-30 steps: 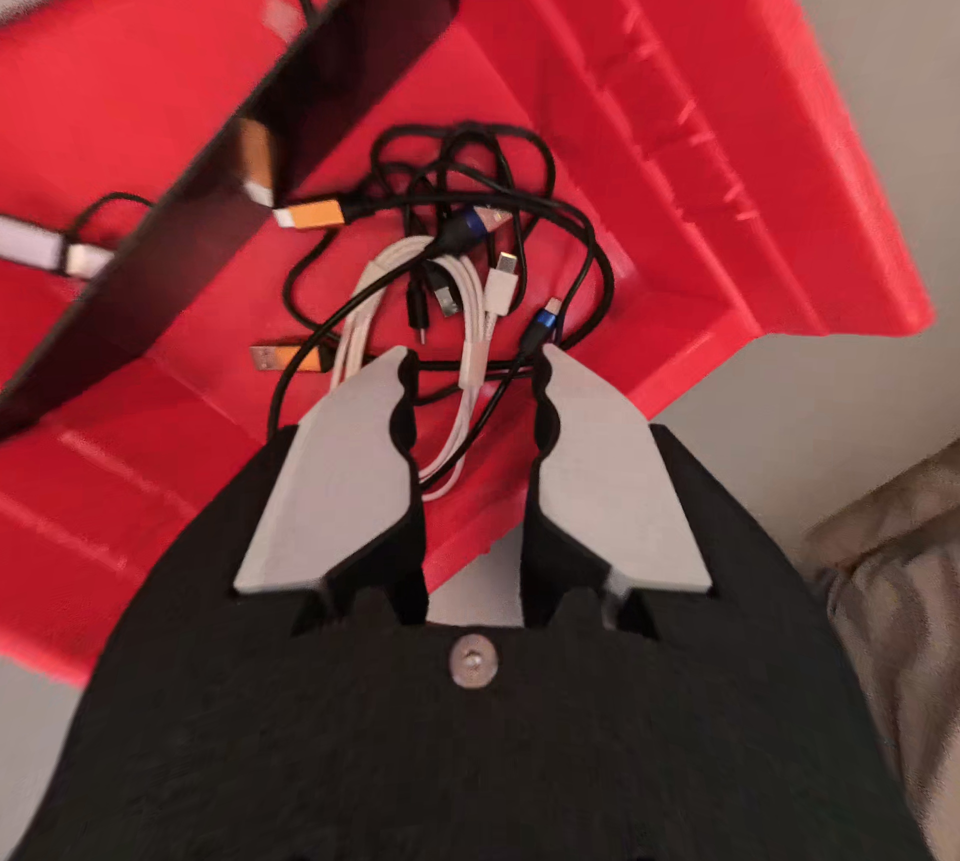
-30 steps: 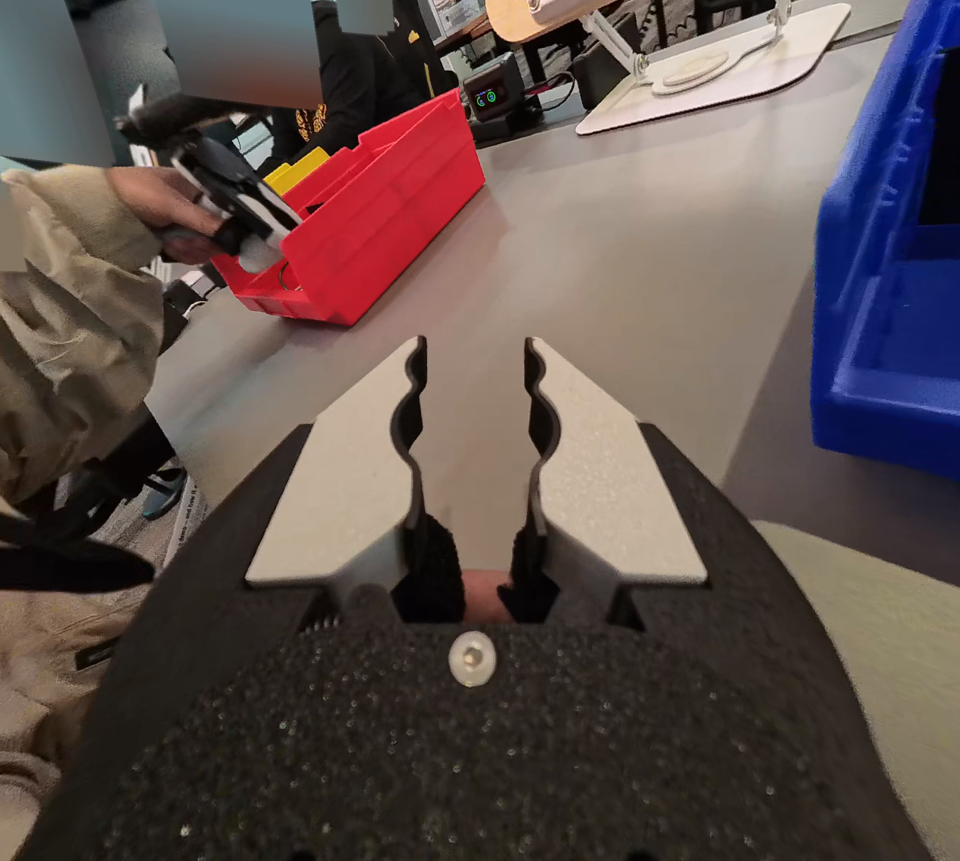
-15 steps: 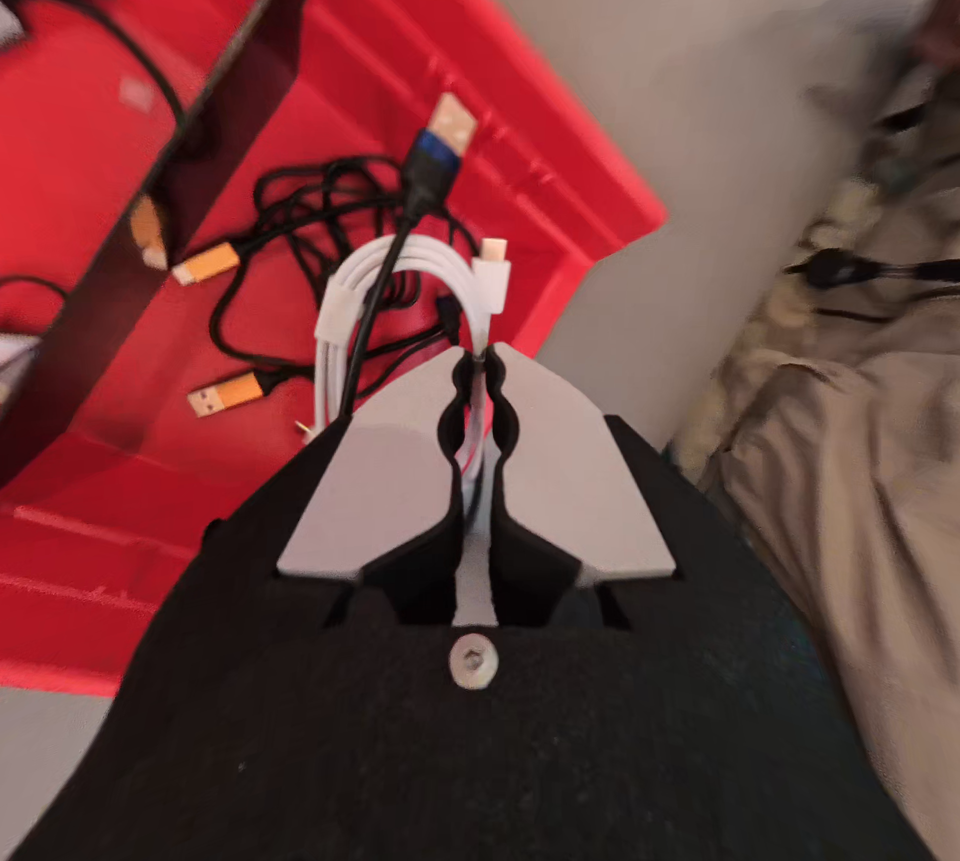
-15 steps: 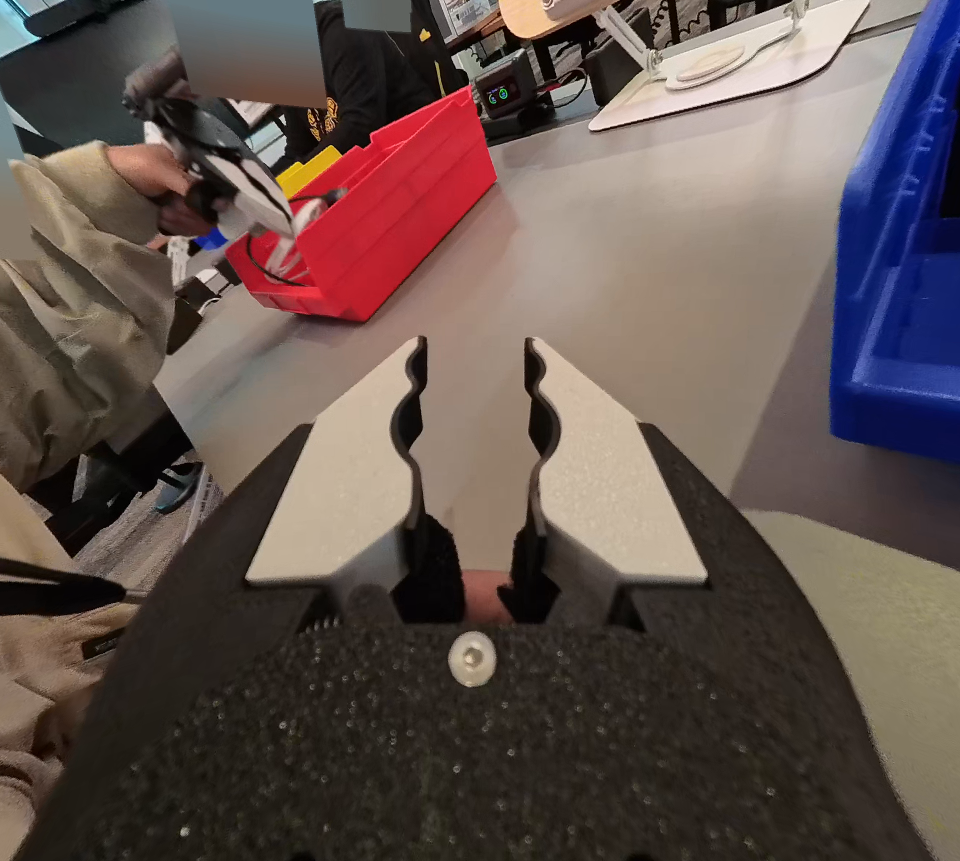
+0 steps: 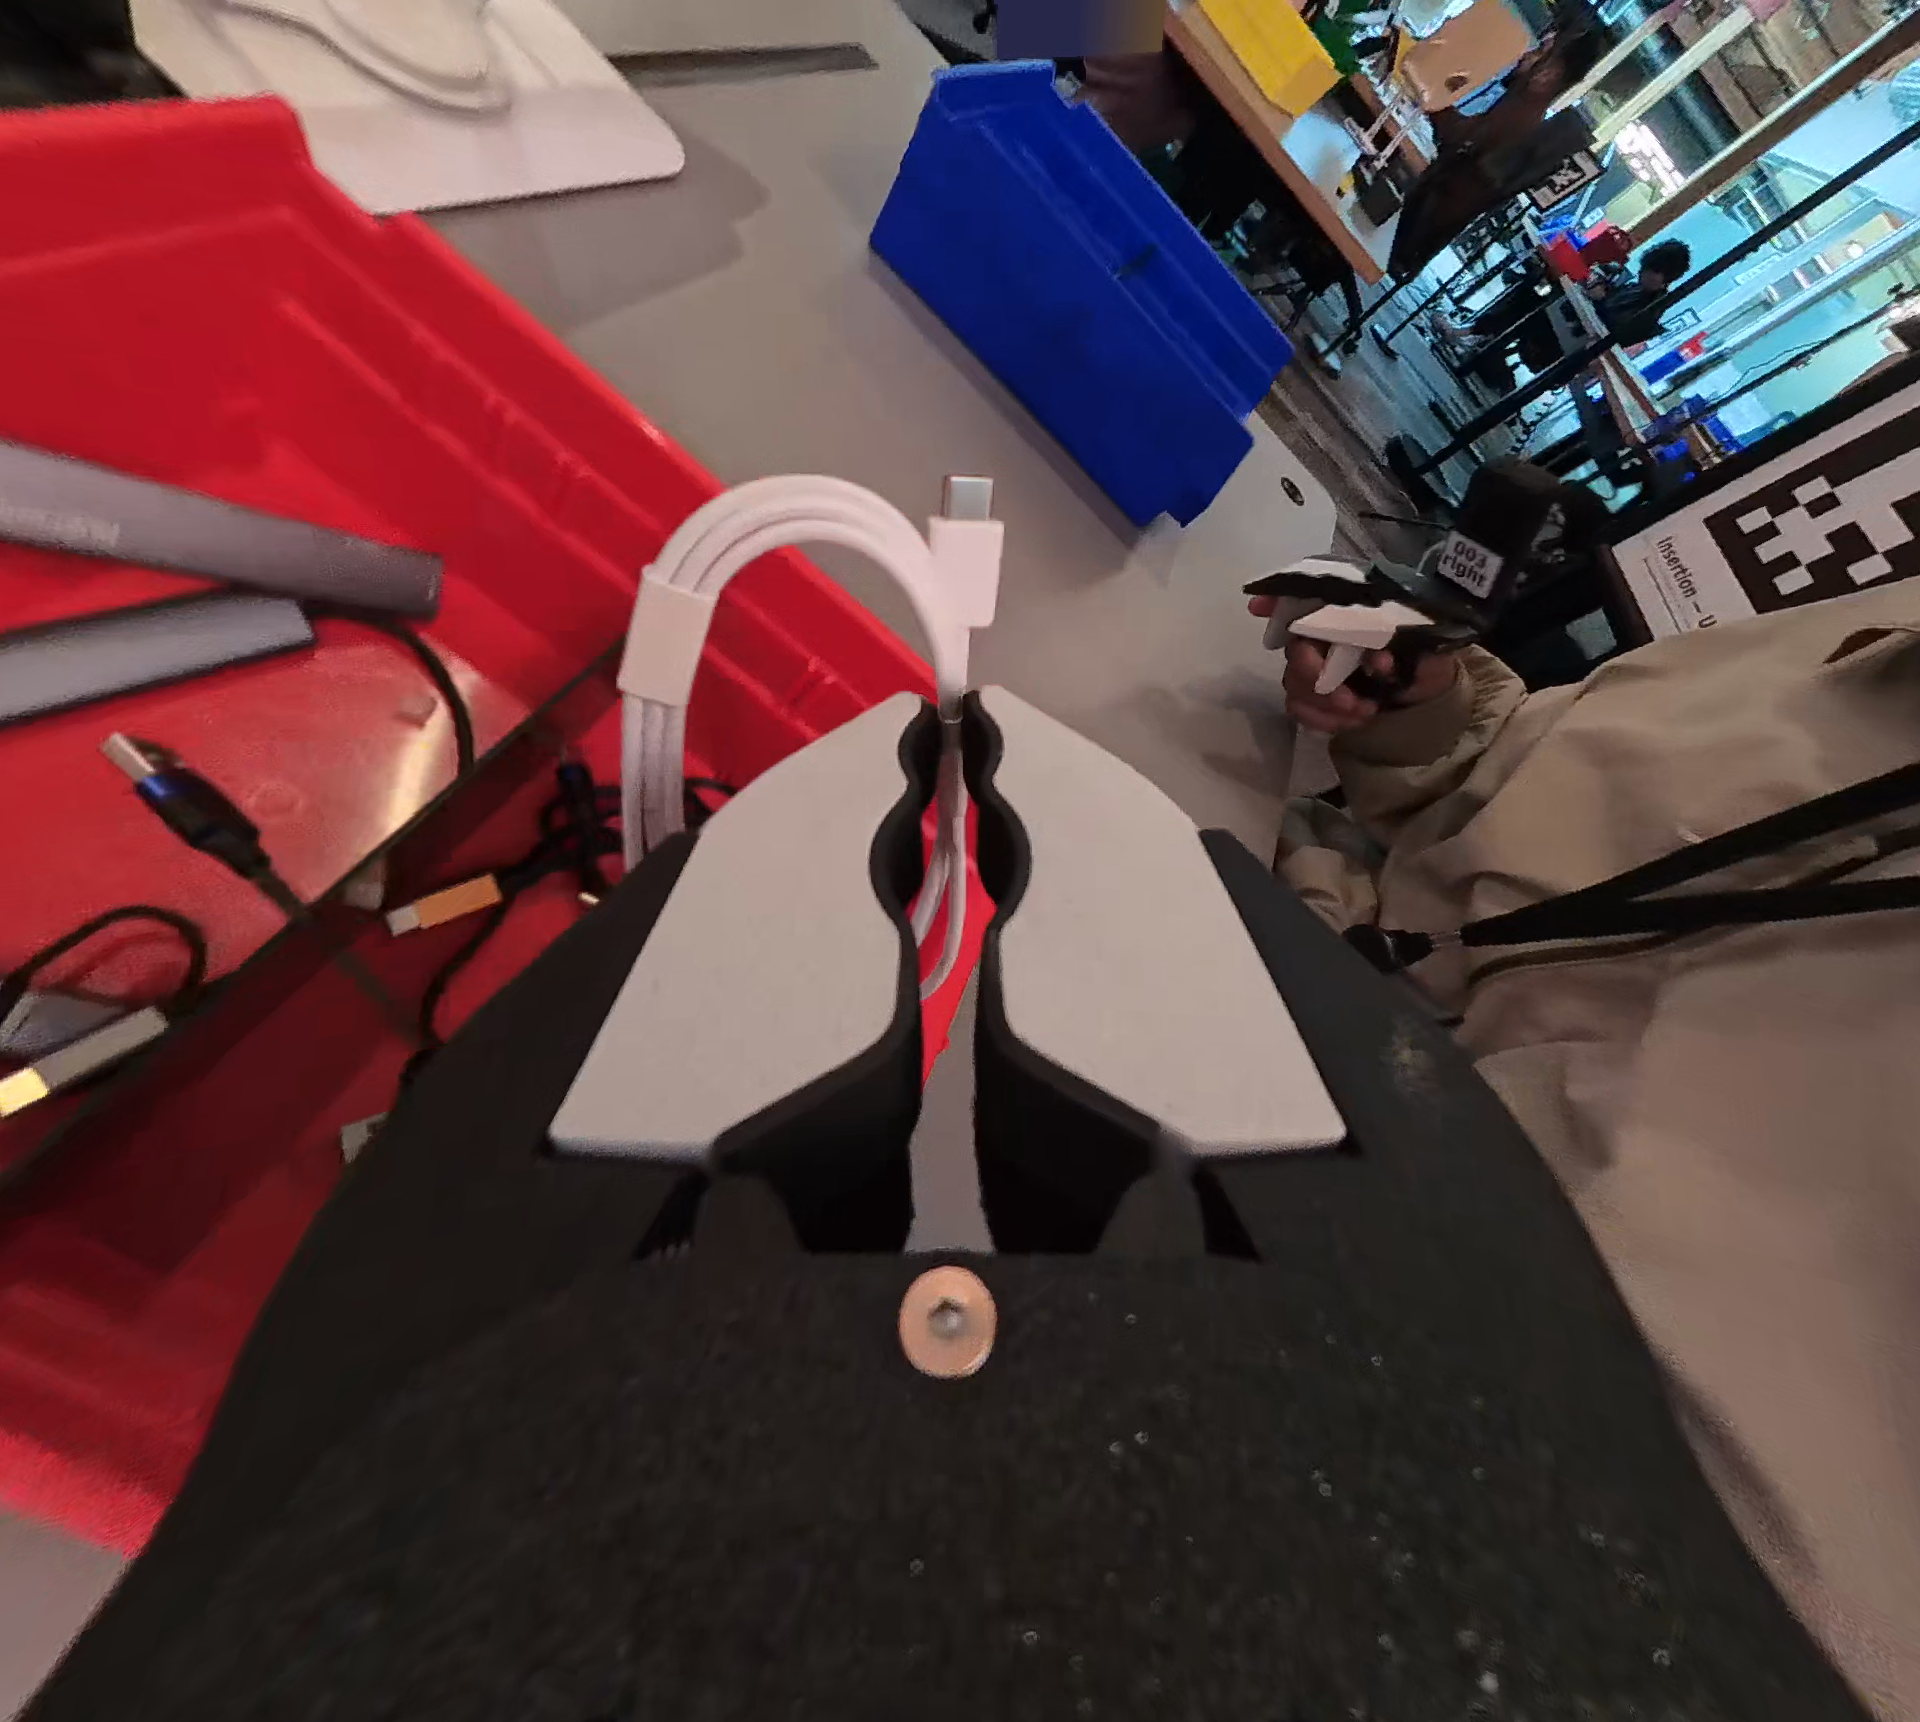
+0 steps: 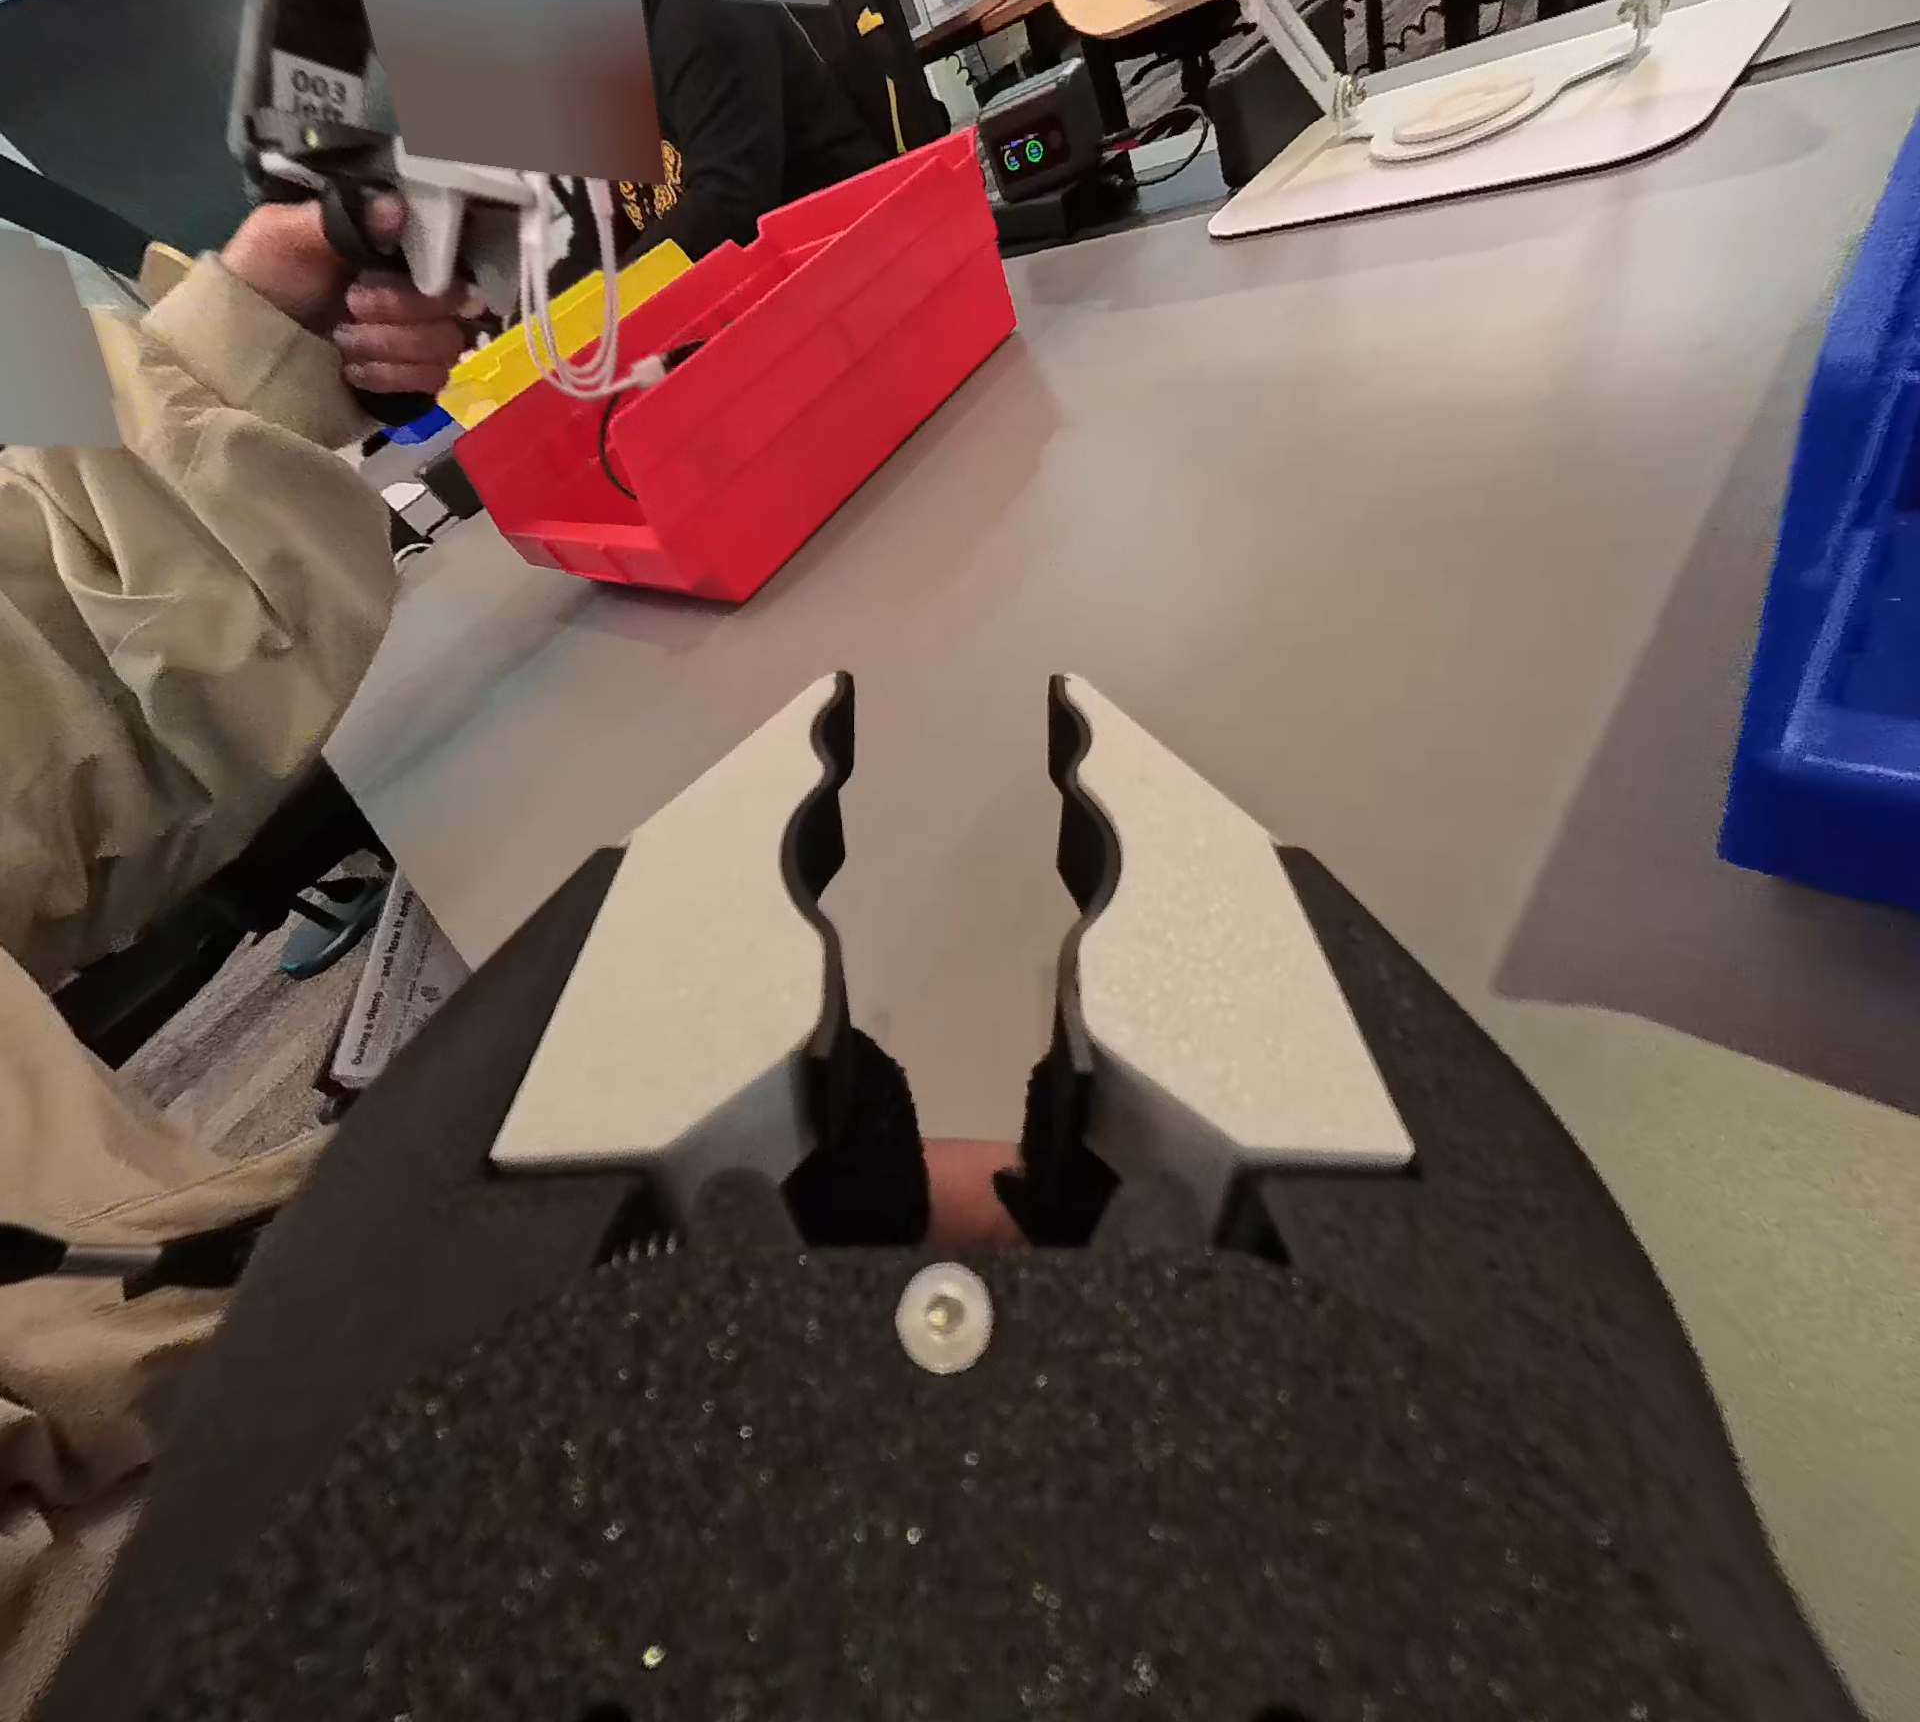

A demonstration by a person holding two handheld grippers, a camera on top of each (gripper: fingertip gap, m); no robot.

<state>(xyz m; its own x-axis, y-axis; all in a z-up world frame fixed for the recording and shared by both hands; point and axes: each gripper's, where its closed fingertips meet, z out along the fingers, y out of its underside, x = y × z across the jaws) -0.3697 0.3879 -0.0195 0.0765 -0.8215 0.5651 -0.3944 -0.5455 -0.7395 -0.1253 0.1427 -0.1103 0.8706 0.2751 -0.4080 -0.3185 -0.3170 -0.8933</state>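
Observation:
My left gripper is shut on a bundled white cable and holds it in the air above the near corner of a red bin. The cable's loop and white plug stand up past the fingertips. Black cables with orange and blue plugs lie in the bin below. In the right wrist view the left gripper holds the white cable hanging over the red bin. My right gripper is open and empty, low over the grey table.
A blue bin stands on the table to the right, also at the right edge of the right wrist view. A white stand with a wooden board is at the back. Beige sleeves lie left. A black divider crosses the red bin. About 35 cm separates my left fingertips from my right.
My left gripper shut on the white cable in the red bin and lifted it up and out, turning toward the table. The black cables dropped back. My right gripper stayed open and hardly moved.

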